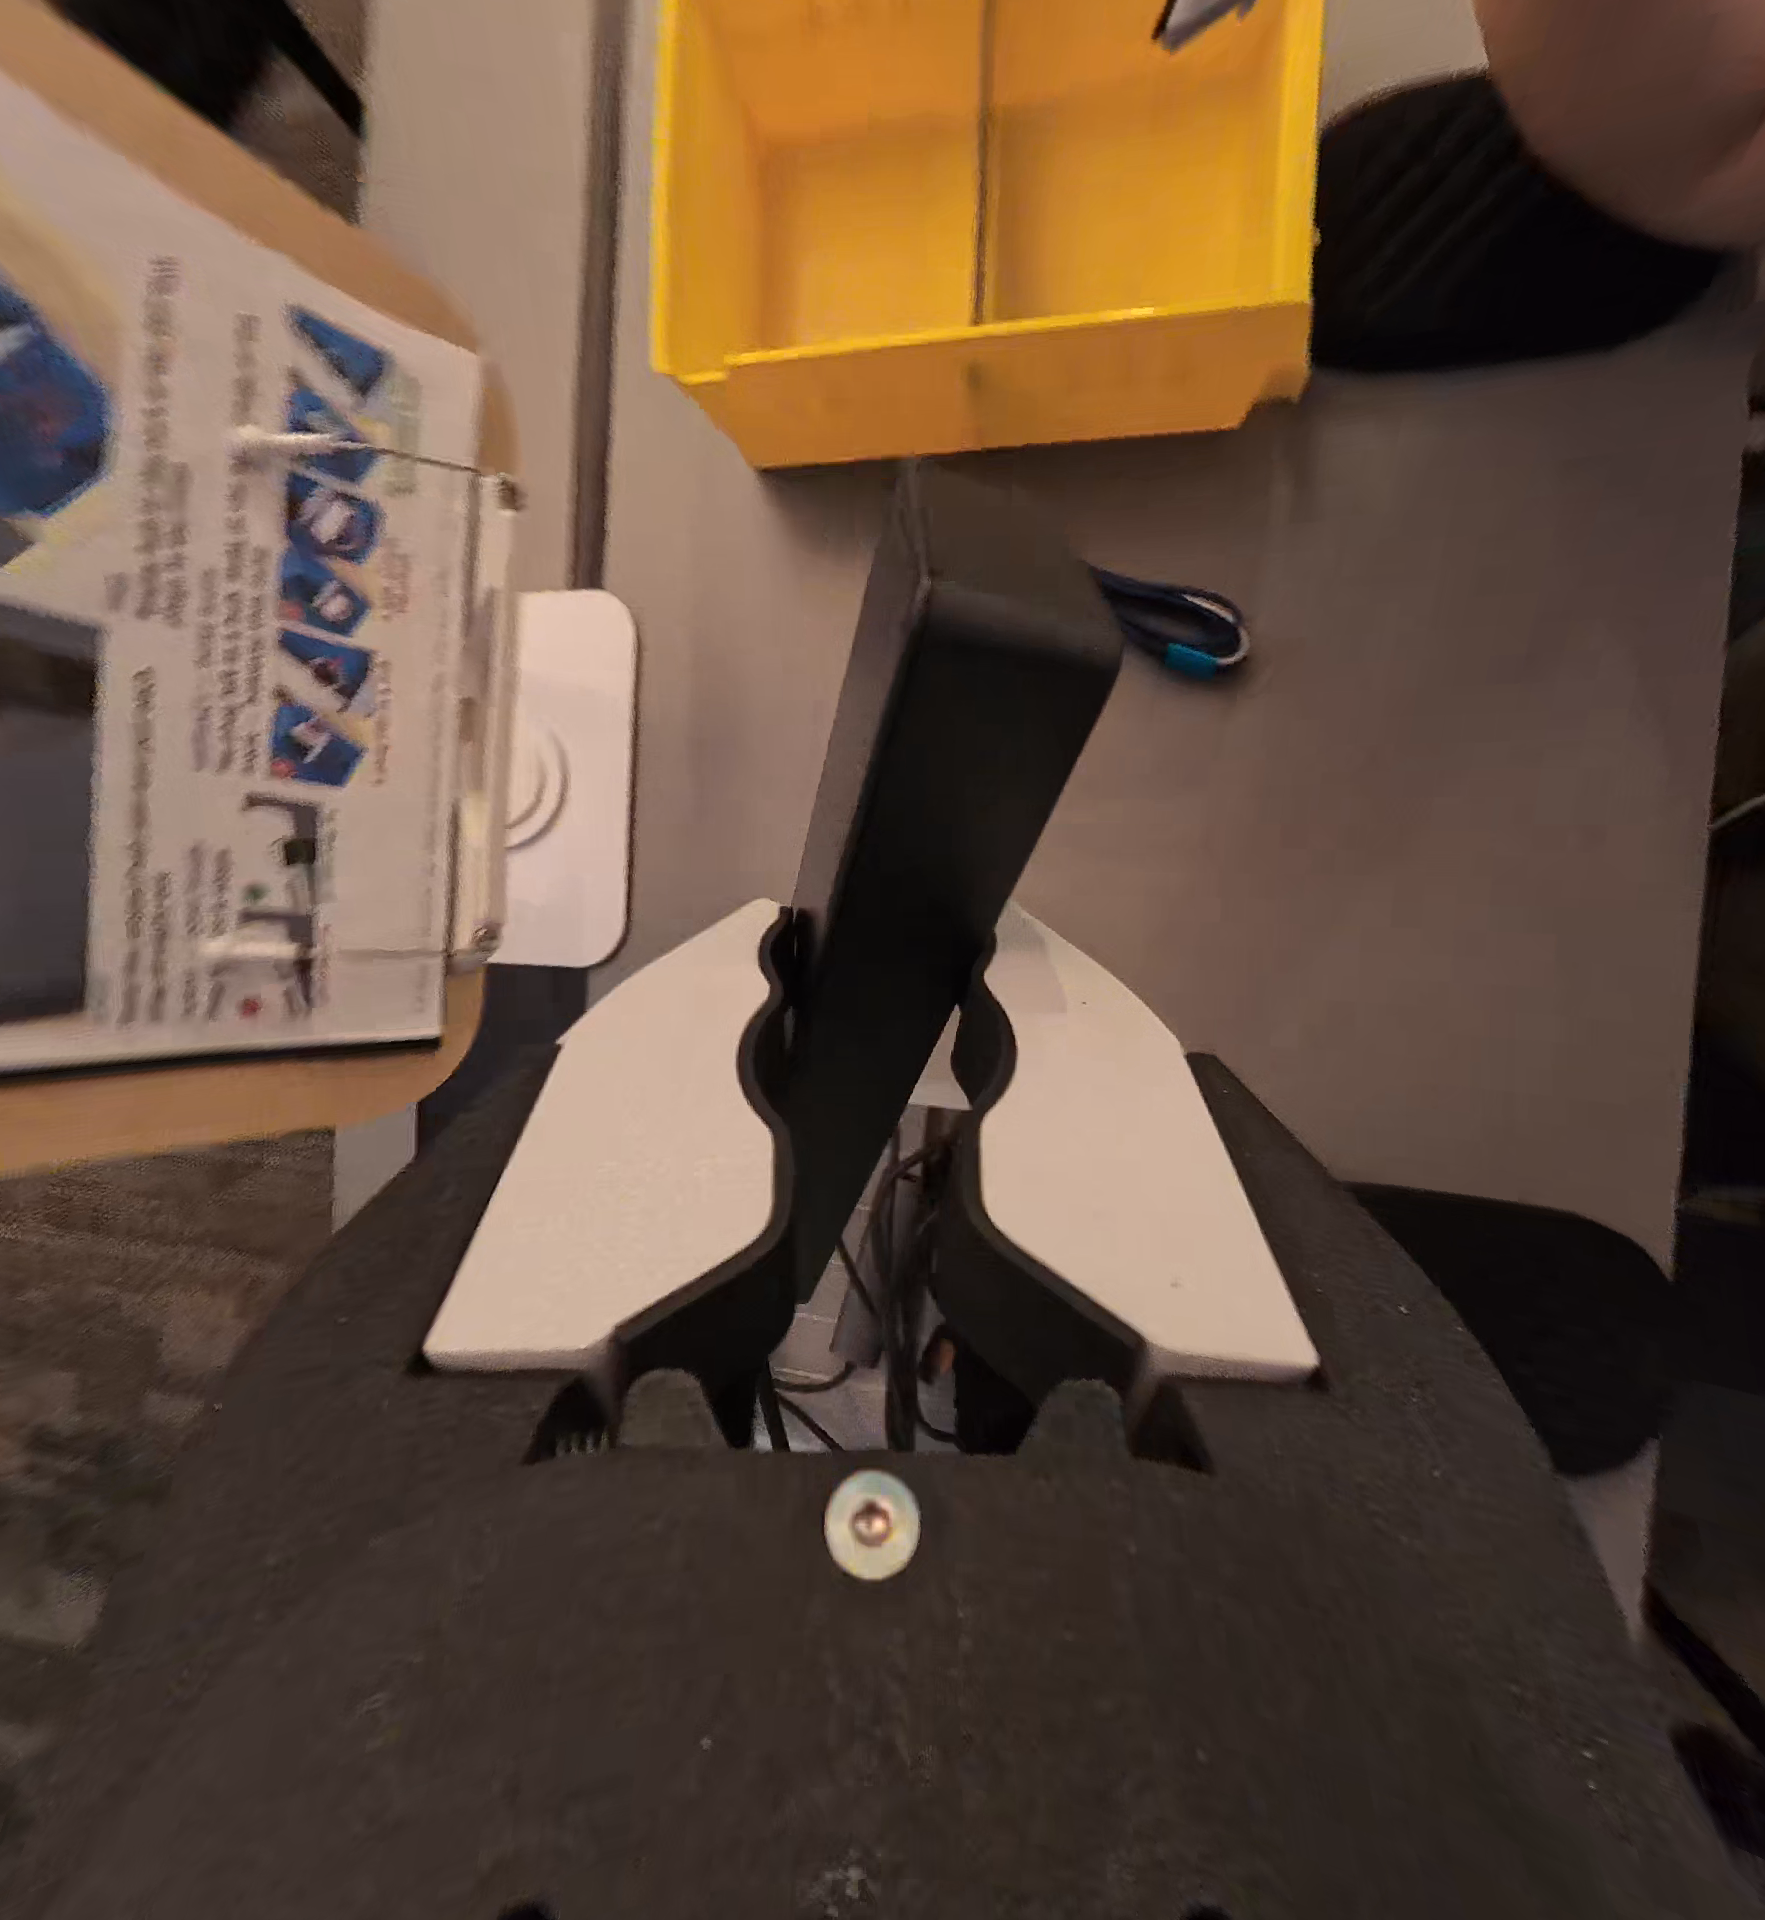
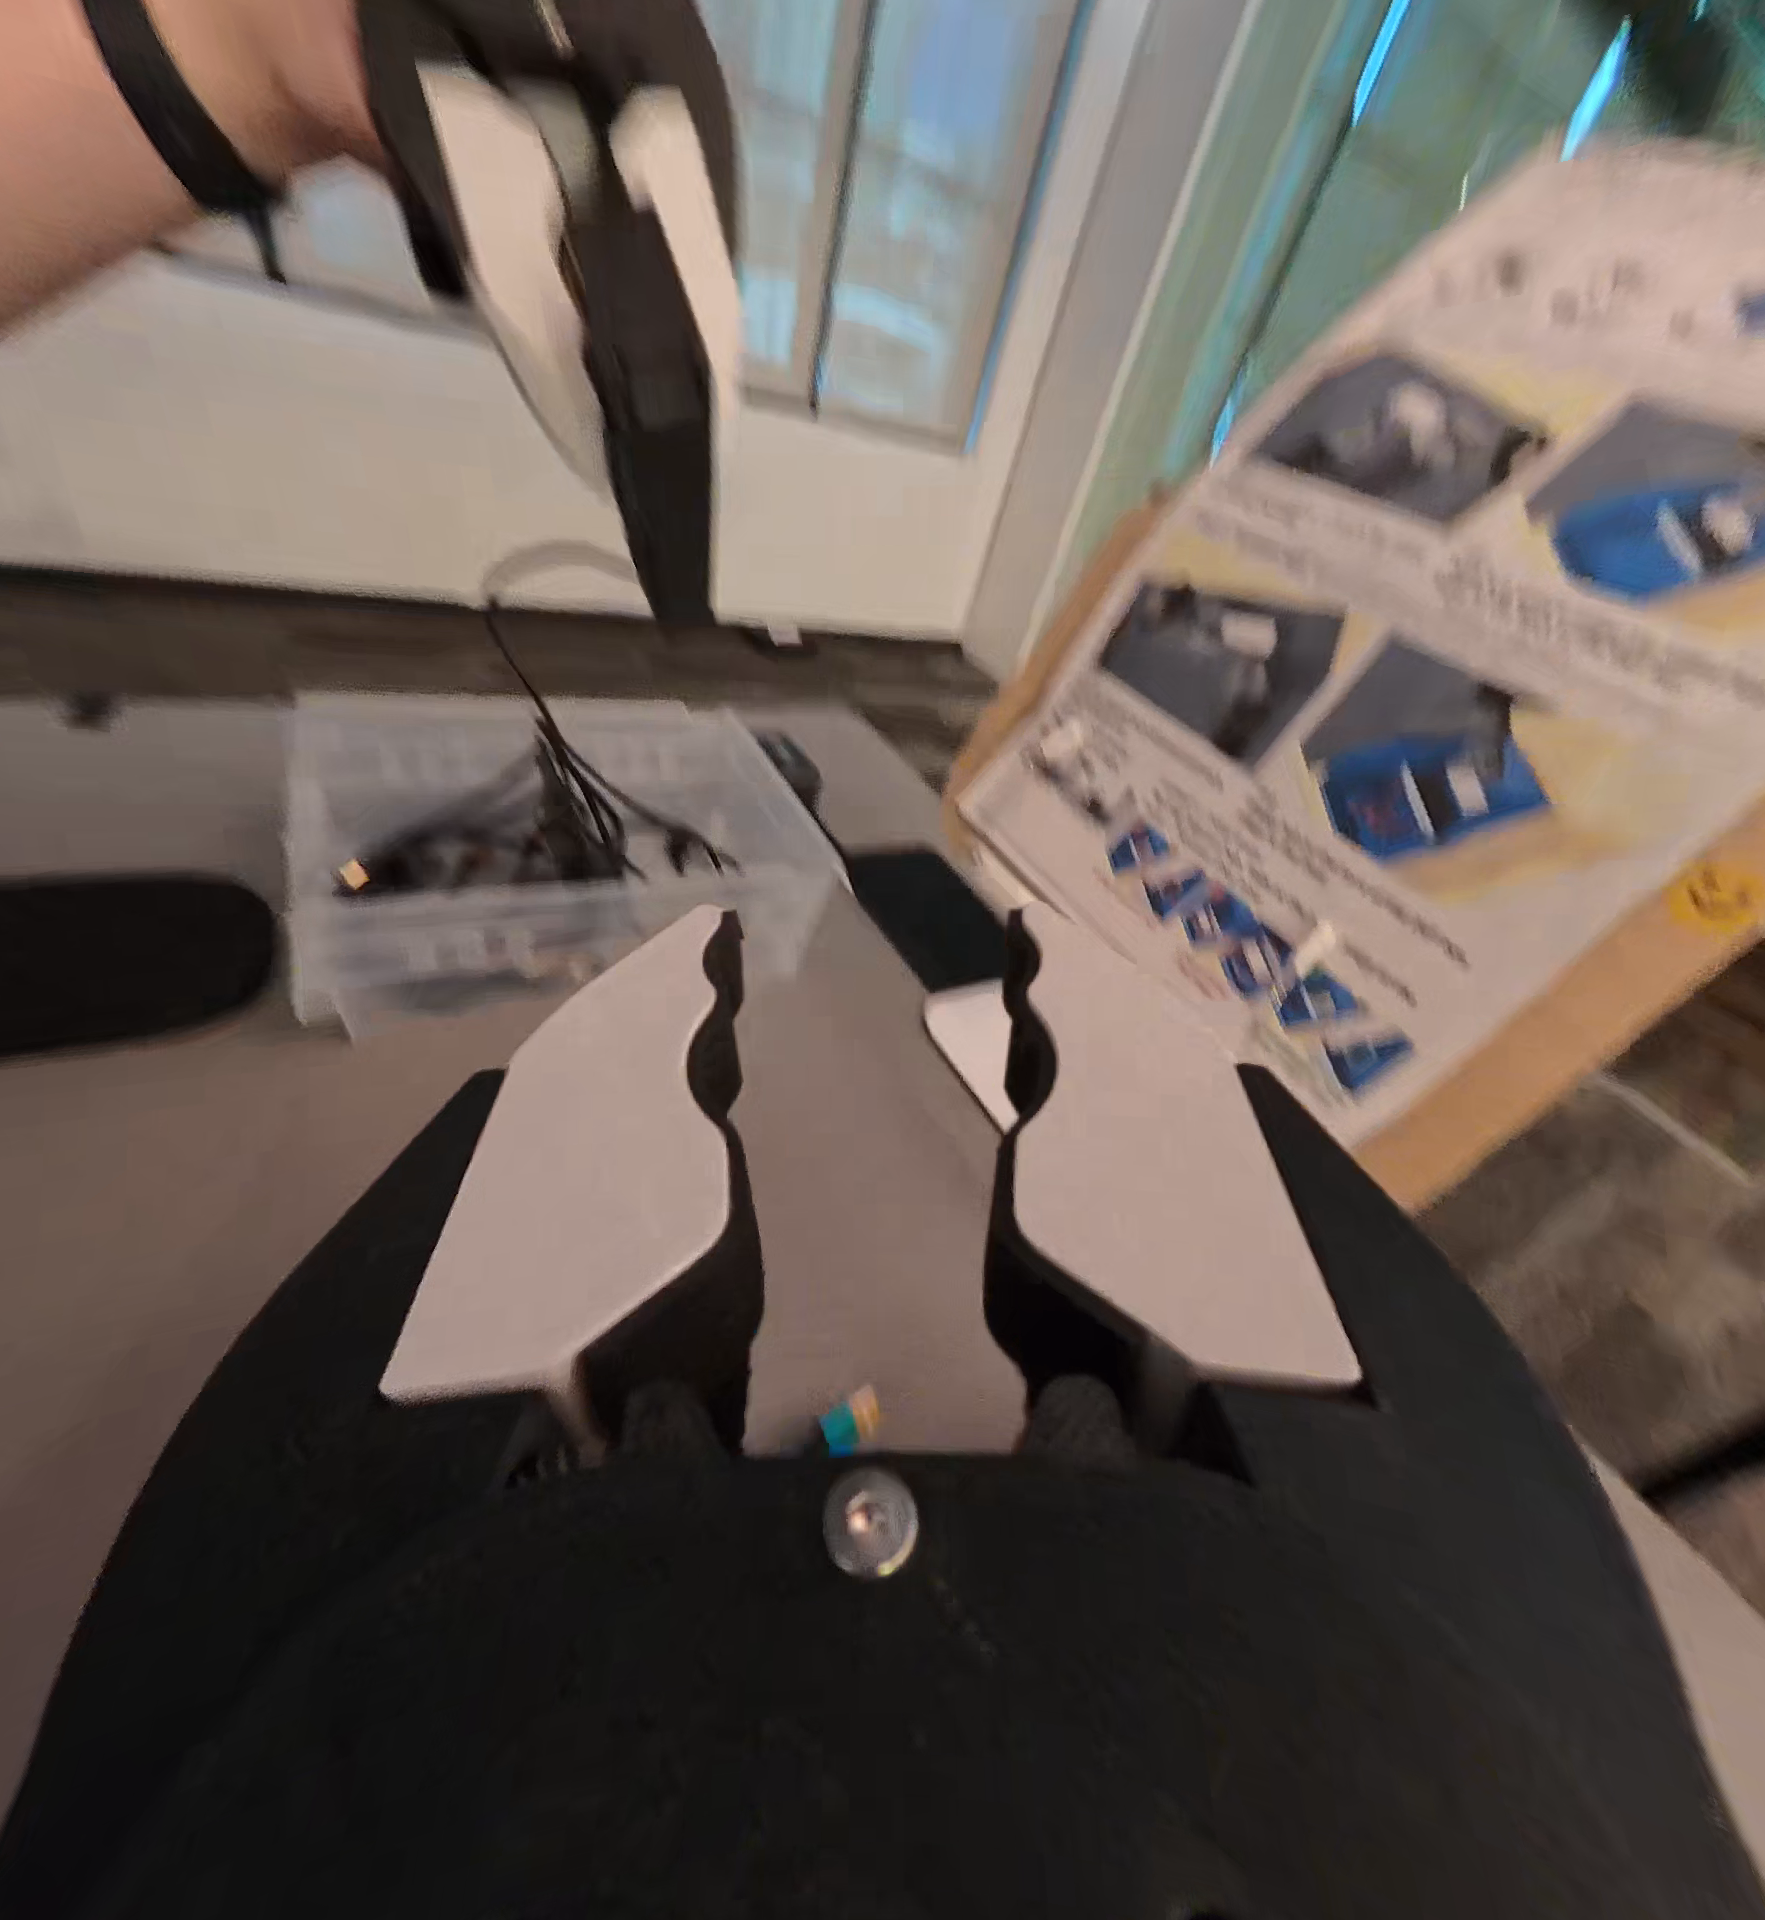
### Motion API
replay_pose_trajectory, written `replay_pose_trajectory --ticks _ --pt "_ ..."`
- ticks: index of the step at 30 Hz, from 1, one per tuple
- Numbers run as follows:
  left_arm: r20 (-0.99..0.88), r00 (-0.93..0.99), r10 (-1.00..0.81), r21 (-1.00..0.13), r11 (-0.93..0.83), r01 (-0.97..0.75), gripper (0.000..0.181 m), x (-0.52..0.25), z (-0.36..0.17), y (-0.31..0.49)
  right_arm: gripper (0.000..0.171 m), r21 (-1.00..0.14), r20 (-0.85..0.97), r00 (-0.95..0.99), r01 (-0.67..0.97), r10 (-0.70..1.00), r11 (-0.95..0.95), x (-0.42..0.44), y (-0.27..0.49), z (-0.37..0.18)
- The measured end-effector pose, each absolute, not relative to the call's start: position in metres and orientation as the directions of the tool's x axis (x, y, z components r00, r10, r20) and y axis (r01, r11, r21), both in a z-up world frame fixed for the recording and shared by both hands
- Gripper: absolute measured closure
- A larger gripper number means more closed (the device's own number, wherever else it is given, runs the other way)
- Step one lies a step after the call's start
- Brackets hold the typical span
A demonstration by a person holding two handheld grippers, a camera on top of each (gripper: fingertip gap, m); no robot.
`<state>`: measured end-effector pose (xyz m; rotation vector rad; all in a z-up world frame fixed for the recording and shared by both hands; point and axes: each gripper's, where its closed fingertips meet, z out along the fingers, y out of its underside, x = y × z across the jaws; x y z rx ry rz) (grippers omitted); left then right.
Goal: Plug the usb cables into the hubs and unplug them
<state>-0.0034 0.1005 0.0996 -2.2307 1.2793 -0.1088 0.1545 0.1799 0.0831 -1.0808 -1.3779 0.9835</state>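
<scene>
My left gripper (image 1: 883,935) is shut on a flat black hub (image 1: 951,790) and holds it tilted above the grey table (image 1: 1429,831). In the right wrist view the same gripper (image 2: 639,343) and hub (image 2: 665,488) hang at the upper left, and a thin black cable (image 2: 535,707) drops from them toward a clear box. My right gripper (image 2: 867,956) is open and empty over the table. A blue cable with a teal plug (image 1: 1184,634) lies on the table beyond the hub. The teal plug also shows low between my right fingers (image 2: 847,1429).
A yellow bin (image 1: 982,395) stands at the far side of the table. A clear plastic box of black cables (image 2: 545,862) sits ahead of the right gripper. A clipboard with a printed sheet (image 1: 234,675) (image 2: 1377,727) and a white pad (image 1: 571,779) lie beside them. A black oval pad (image 2: 78,966) lies left. About 20 cm separates my left fingertips from my right.
</scene>
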Motion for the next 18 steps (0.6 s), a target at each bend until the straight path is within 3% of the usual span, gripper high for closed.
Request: replay_pose_trajectory --ticks 4,9,16,18 --pt "-0.13 0.446 -0.886 -0.375 -0.372 -0.849 0.153 0.061 0.066 0.095 0.108 -0.967 0.238 -0.077 -0.112 0.968 0.229 0.15 0.136 0.111" --pt "-0.107 0.429 -0.897 -0.3 -0.383 -0.874 0.153 0.102 0.035 0.106 0.1 -0.994 0.092 -0.233 0.038 0.968 0.104 0.135 0.114 0.085" --pt "-0.089 0.457 -0.885 -0.234 -0.427 -0.873 0.153 0.109 0.013 0.112 0.145 -0.961 0.16 -0.263 0.18 0.951 0.212 0.121 0.114 0.051" --pt "-0.075 0.472 -0.878 -0.215 -0.448 -0.868 0.153 0.105 0.009 0.113 0.145 -0.96 0.15 -0.264 0.193 0.953 0.204 0.118 0.116 0.045"
